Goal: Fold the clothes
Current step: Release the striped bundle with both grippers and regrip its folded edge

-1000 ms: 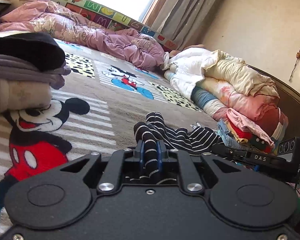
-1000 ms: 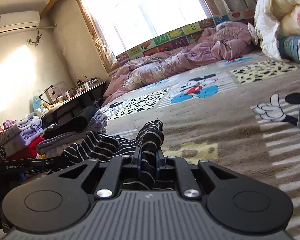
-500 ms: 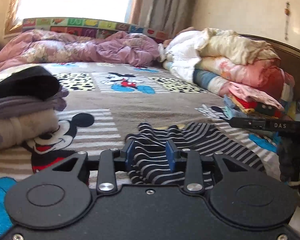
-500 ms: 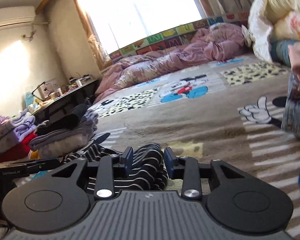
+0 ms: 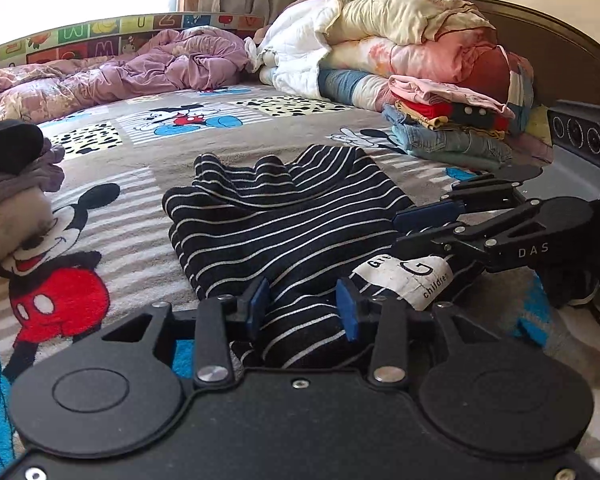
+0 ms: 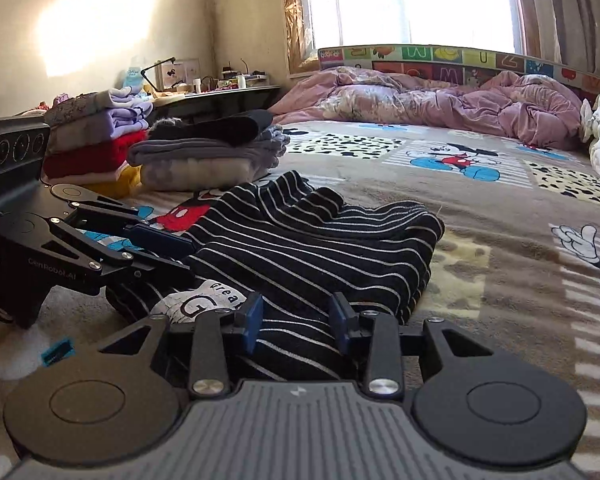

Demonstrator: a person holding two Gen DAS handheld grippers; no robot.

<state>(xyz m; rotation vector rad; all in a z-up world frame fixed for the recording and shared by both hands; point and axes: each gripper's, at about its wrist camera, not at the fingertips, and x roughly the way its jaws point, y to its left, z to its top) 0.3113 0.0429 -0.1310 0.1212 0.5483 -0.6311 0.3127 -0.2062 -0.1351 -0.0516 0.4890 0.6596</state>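
While both tongs, left (image 5: 303,307) and right (image 6: 296,322), gape, the striped garment (image 5: 284,220) shows "G", "children".

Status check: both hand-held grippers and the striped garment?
Left hand-held gripper open, right hand-held gripper open, both at near edge. Striped garment folded, lying on bed blanket. Nothing in the way.

Printed on right gripper (image 5: 428,222): "DAS". On left gripper (image 6: 168,250): seemingly "GenRobot.AI". On striped garment's white patch (image 5: 410,278): "G", "children".
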